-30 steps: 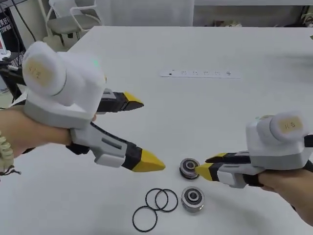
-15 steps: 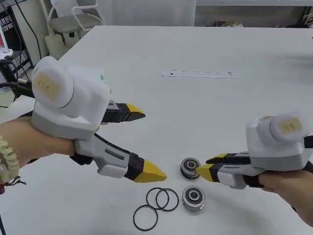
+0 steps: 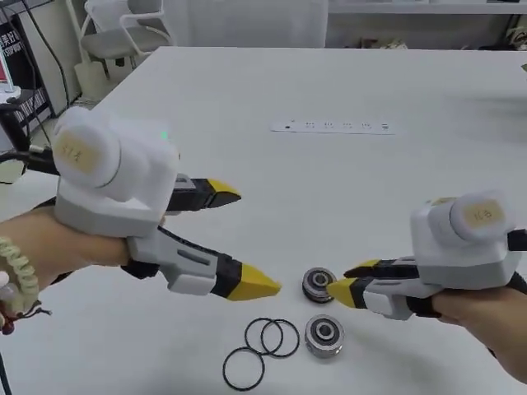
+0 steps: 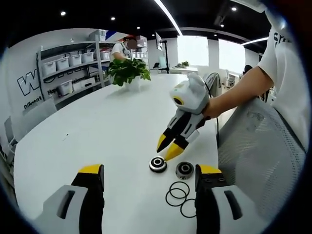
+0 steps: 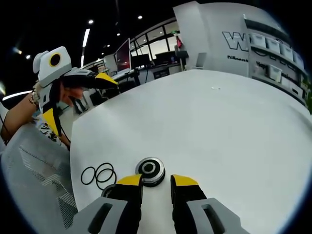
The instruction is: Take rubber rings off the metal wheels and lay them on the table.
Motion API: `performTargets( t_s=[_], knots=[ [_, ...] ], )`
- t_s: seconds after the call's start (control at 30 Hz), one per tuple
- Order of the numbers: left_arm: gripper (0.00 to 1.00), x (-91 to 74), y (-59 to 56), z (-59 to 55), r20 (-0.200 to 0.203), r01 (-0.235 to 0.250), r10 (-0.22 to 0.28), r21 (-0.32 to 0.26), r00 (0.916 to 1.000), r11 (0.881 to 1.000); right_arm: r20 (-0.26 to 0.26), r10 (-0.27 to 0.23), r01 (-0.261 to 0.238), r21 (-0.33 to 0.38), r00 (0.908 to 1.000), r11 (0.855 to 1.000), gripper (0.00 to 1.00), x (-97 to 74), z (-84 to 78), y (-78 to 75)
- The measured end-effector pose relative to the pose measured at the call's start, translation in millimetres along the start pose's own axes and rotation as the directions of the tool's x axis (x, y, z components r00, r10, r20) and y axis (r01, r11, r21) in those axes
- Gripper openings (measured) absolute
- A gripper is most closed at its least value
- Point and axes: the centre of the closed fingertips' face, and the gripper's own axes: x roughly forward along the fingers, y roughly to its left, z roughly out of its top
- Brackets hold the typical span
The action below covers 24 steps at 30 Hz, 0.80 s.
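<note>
A: Yellow-tipped fingers (image 5: pixel 130 181) on the right gripper (image 5: pixel 157 179) – state?
B: Parted a little, narrow gap, gripping nothing. Tips sit right at the edge of a metal wheel (image 5: pixel 149 170). In the head view the lower tip looks to touch it, can't say for sure.
A: And the left gripper (image 3: pixel 257 240)?
B: Fingers spread wide, nothing btwn them. Held above the worktop (image 3: pixel 247 99), tips pointing twd the right gripper, apart from the wheel.
A: Wheel's rim?
B: Darker than on the 2nd wheel (image 3: pixel 324 336), which looks plain silver w/ a groove. Can't tell whether that dark band is a ring.
A: Where's the 2nd wheel?
B: Flat on the worktop just beside the 1st, on the side twd the near edge, i.e. the person's edge. Not touching.
A: Rings?
B: 3 rubber rings (image 3: pixel 272 336) lie flat, on the 2nd wheel's side twd the worktop's left edge. Two overlap each other, and the closer one is just beside that wheel. The 3rd ring (image 3: pixel 244 368) lies apart from the pair, nearest of all to the near edge.
A: Anything else?
B: White power strip (image 3: pixel 333 126) further in, abt mid-worktop, well apart from wheels & rings. Office chair (image 3: pixel 123 33) past the far left corner. Beaded bracelet (image 3: pixel 10 267) on the wrist behind the left gripper.
</note>
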Motion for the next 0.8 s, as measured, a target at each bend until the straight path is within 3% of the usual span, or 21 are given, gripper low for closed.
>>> performTargets(
  t_s=[0.17,0.37,0.53,0.8],
  knots=[
    [0.67,10.6,2.3,6.2,0.053,-0.015,0.017,-0.042,0.9985,0.999,-0.012,0.009,-0.009,-0.01,0.9999,1.0,0.21,1.8,-3.0,1.7],
    [0.65,25.6,-0.9,10.1,0.048,-0.003,0.003,-0.012,0.9988,1.0,-0.021,0.012,-0.012,-0.026,0.9997,1.0,0.21,2.5,-5.0,3.2],
    [0.62,38.4,-0.9,19.3,0.069,0.007,-0.006,-0.004,0.9976,1.0,-0.018,0.015,-0.015,-0.022,0.9997,1.0,0.21,3.1,-4.6,2.4],
    [0.5,66.0,0.2,16.8,0.064,0.003,-0.002,-0.002,0.998,1.0,-0.024,0.019,-0.02,-0.03,0.9995,0.999,0.22,2.9,-5.6,2.9]
  ],
)
